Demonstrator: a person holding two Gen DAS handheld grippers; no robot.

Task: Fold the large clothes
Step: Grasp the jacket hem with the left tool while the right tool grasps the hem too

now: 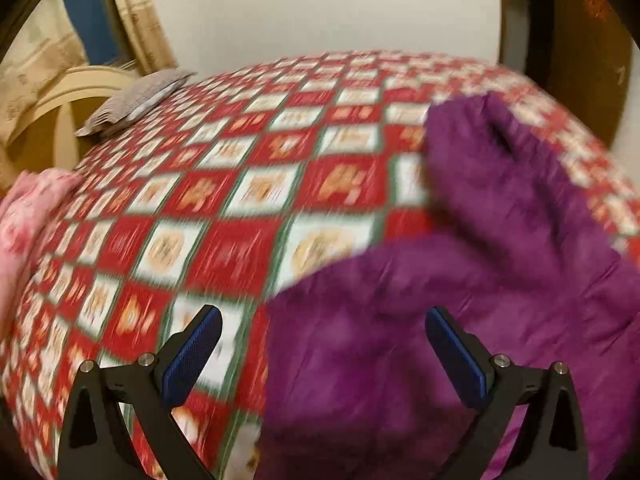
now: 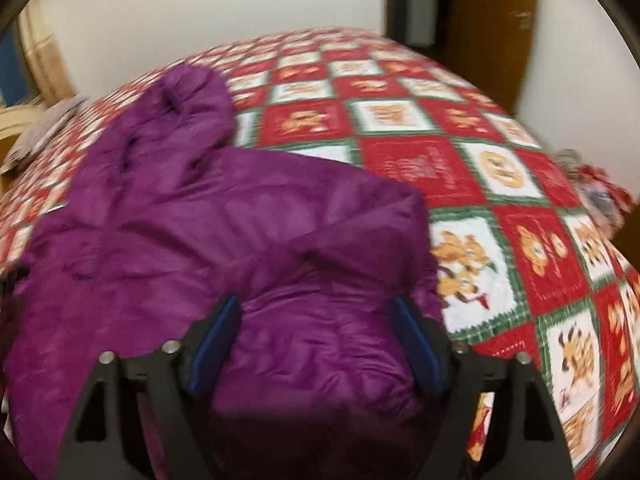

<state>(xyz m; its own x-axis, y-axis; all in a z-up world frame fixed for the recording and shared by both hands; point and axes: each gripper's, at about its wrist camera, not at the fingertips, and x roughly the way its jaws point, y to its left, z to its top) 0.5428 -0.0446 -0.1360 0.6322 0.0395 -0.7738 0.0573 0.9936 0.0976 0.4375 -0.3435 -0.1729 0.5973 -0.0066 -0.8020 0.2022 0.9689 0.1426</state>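
A purple hooded padded jacket point(image 2: 192, 248) lies on a bed with a red, white and green checkered bedspread point(image 2: 500, 184). Its hood points to the far side. In the left wrist view the jacket point(image 1: 460, 320) fills the lower right. My left gripper point(image 1: 324, 316) is open above the jacket's left edge, holding nothing. My right gripper point(image 2: 316, 304) is open, its blue-padded fingers point(image 2: 216, 340) on either side of the jacket's bulging near right part. The left wrist view is motion-blurred.
A pink cloth point(image 1: 28, 216) lies at the bed's left edge. A grey patterned pillow point(image 1: 132, 100) sits at the far left corner near a cream headboard point(image 1: 68, 96). A white wall and dark wooden door point(image 2: 488, 20) stand behind the bed.
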